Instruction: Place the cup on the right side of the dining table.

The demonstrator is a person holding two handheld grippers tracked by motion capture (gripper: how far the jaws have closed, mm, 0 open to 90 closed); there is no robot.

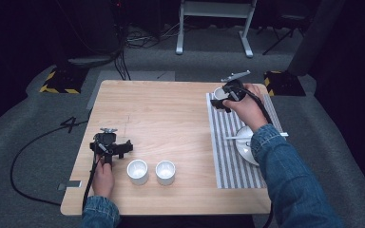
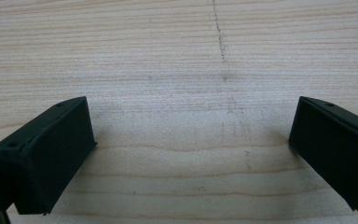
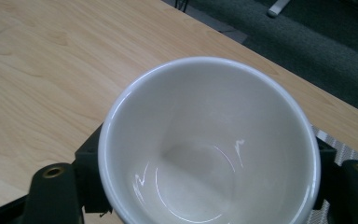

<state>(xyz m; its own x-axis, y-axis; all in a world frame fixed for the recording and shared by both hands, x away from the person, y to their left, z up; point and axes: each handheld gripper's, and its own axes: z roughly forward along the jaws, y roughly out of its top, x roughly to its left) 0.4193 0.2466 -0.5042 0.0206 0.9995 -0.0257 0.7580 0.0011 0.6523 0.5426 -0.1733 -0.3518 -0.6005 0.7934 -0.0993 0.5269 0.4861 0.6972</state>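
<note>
My right gripper (image 1: 222, 99) is at the far end of the striped placemat (image 1: 228, 156), shut on a white cup (image 1: 218, 92). In the right gripper view the empty cup (image 3: 207, 140) sits between the two black jaws, which press on its left and right sides; whether it rests on the mat I cannot tell. My left gripper (image 1: 120, 147) hovers low over the table's near left, open. In the left gripper view its fingers (image 2: 46, 154) stand wide apart over bare wood. Two more white cups (image 1: 137, 171) (image 1: 165, 172) stand side by side near the front edge, just right of the left gripper.
A white plate (image 1: 245, 151) with a white utensil (image 1: 237, 137) across it lies on the placemat, partly under the right denim sleeve (image 1: 285, 180). The wooden table (image 1: 166, 114) is bare in the middle. Grey carpet, cables and a metal stand lie beyond.
</note>
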